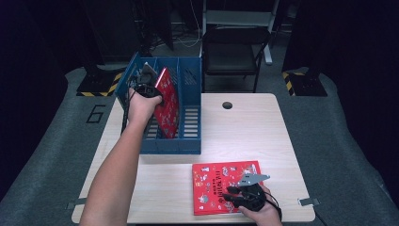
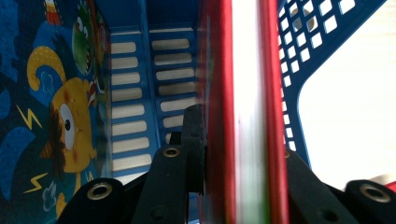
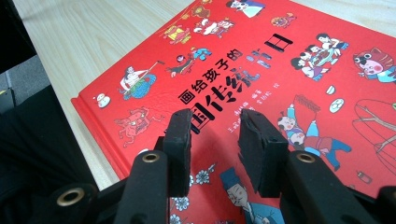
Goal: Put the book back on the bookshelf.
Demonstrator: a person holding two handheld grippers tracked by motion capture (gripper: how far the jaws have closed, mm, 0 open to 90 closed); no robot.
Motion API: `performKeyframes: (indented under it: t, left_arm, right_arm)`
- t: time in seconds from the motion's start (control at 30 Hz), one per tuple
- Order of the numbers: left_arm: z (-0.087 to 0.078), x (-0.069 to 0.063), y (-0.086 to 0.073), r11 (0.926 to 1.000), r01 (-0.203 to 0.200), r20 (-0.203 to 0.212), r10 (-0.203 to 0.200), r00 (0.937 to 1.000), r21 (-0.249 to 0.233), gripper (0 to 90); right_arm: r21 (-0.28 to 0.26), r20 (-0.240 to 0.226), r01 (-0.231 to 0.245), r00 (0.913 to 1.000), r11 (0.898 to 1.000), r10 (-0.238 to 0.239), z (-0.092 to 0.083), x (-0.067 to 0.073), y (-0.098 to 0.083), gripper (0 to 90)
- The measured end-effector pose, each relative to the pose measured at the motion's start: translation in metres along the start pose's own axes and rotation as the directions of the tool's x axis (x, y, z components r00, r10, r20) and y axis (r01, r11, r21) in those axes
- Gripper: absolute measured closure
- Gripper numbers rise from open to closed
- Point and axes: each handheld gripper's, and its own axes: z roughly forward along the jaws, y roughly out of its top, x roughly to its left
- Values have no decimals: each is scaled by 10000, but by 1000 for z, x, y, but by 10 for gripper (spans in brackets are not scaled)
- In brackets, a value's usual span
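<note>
Two red picture books: your left gripper (image 1: 149, 88) is clenched on one (image 1: 166, 102), standing it tilted in the blue slotted file rack (image 1: 190, 141) beside a blue-covered book (image 2: 51, 107) — your right gripper (image 1: 234, 195), jaws parted and empty, rests over the other (image 1: 214, 181), flat on the table (image 1: 244, 127), Chinese title across its cover

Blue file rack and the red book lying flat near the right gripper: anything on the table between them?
Nothing. In the high view, only bare wooden table separates the blue file rack from the flat red book.
</note>
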Motion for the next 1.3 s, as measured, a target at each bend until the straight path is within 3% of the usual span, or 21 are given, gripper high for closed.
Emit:
performKeyframes:
  t: [0.23,0.37,0.77,0.87,1.13,1.3]
  left_arm:
    - [-1,-1,-3,9996,-180,63,179,9998,217,762]
    - [-7,-2,-4,9997,-245,172,244,9996,20,744]
    - [-20,-4,-15,9987,-512,160,511,9986,75,729]
    - [-24,-4,-20,9990,-431,441,434,9981,-73,703]
    - [-28,3,-34,9967,-681,332,696,9970,-432,664]
    - [-31,7,-42,9950,-763,622,803,9948,-647,641]
  right_arm:
    - [-22,-12,48,10000,10000,-48,1,0,0,641]
    - [-25,-49,25,10000,10000,-25,1,0,0,641]
    - [-49,-64,43,10000,10000,-44,1,-1,1,641]
    - [-66,-134,28,9999,10000,-29,1,-1,1,641]
    - [6,-112,83,9999,10000,-83,1,-1,1,638]
    - [14,-172,-47,9998,10000,47,1,0,1,636]
